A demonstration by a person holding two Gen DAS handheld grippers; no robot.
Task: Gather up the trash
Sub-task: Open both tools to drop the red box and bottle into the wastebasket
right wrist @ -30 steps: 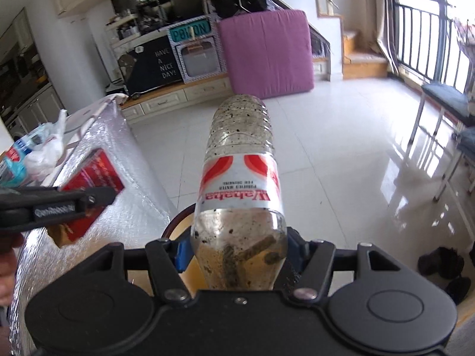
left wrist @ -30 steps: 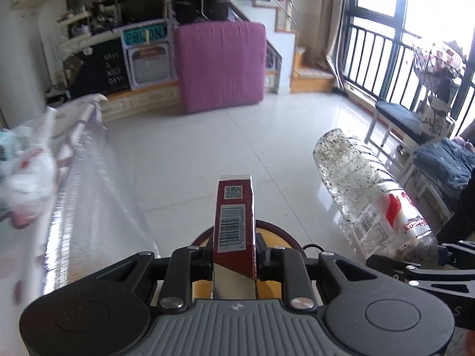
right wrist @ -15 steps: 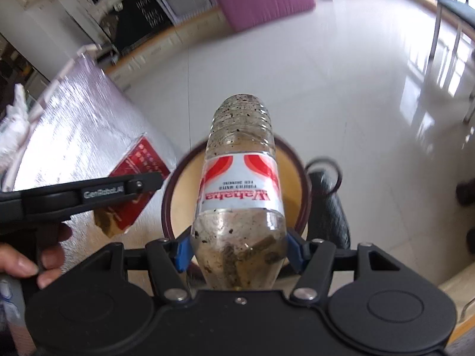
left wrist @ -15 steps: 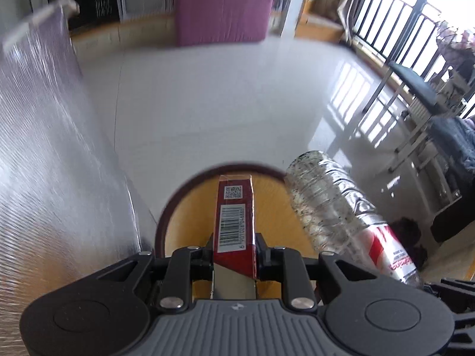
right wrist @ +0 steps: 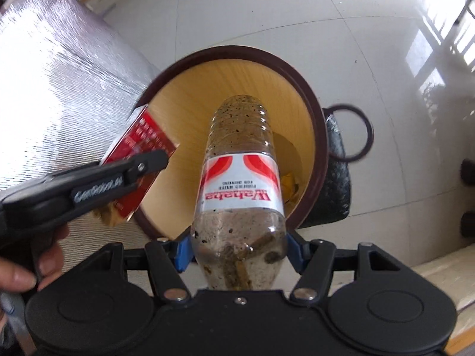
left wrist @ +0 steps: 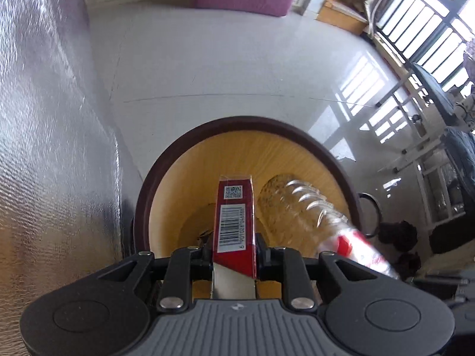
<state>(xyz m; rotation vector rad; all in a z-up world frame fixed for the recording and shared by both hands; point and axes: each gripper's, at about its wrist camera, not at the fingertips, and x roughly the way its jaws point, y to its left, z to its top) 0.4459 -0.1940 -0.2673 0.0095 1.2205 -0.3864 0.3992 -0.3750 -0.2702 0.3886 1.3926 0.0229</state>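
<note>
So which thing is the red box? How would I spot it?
Find the round bin with the dark rim and yellow inside, beside the silvery wall. Two things hang over it: the red box, clamped in the left gripper, is flat-sided with a white barcode, unlike the clear, dirty bottle next to it.

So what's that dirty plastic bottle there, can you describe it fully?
The plastic bottle is clear, ribbed and grimy with dark specks. A white-and-red Wahaha label wraps its middle, and brown cigarette-butt-like bits sit inside near the held end. The right hand-held gripper clamps it, blue pads on both sides, pointing it down over the trash bin.
</note>
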